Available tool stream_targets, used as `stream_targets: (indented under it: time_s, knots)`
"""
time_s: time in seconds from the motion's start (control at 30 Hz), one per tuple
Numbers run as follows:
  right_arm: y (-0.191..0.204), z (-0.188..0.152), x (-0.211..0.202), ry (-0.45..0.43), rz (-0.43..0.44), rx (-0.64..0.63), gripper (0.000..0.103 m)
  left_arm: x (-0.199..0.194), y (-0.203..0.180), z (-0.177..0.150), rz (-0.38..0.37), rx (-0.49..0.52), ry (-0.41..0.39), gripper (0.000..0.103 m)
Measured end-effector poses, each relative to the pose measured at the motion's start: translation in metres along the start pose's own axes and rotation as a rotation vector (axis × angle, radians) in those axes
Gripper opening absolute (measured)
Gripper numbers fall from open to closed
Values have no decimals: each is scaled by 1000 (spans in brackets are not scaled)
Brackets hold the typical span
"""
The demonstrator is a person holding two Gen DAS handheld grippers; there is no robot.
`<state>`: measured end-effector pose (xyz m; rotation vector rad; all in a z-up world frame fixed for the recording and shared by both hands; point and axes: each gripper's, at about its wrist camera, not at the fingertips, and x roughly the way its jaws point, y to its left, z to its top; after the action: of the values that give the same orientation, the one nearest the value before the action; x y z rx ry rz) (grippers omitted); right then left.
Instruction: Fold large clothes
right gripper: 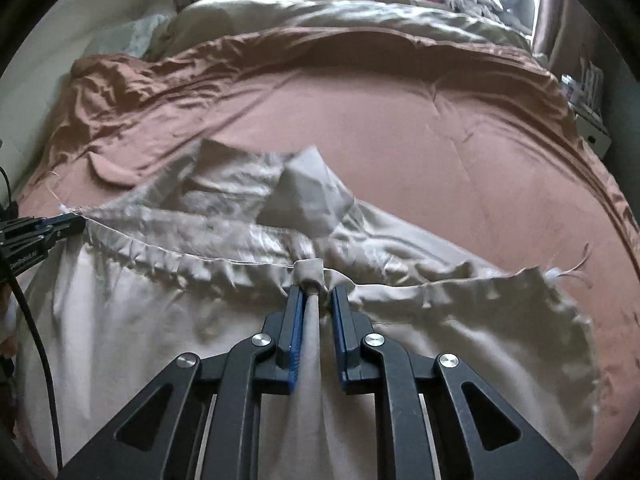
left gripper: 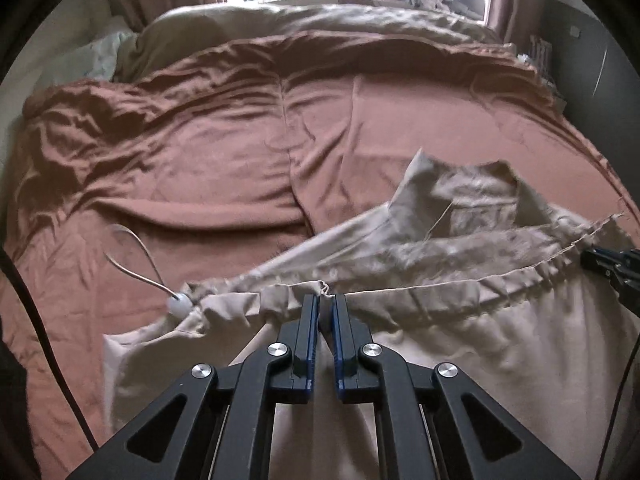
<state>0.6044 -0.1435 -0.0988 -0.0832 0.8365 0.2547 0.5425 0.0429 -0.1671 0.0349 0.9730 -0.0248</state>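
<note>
Left claw (left gripper: 323, 303) clamped on the gathered drawstring hem of the beige garment (left gripper: 460, 352), near its left end. Right claw (right gripper: 315, 294) pinches a fold of the same hem further right, fingers narrowly apart with cloth between them. Garment lies on the bed's brown cover (left gripper: 208, 160), collar end crumpled beyond the hem. White cord stopper (left gripper: 179, 303) hangs off the hem's left end.
</note>
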Motion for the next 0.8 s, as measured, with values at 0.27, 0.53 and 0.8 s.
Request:
stream_targets:
  time_s: [0.27,0.53,0.8]
  knots:
    - [-4,-5,37,47,20,34,12,31,6,-7,-22,-14,26,14]
    - [-14,-6,19,66,27,96,78,-2,25,-12,-71,-151,79,27]
    - [-24,-19,-48,28,6,178,78,-79,47,-35,-83,-301,52,73]
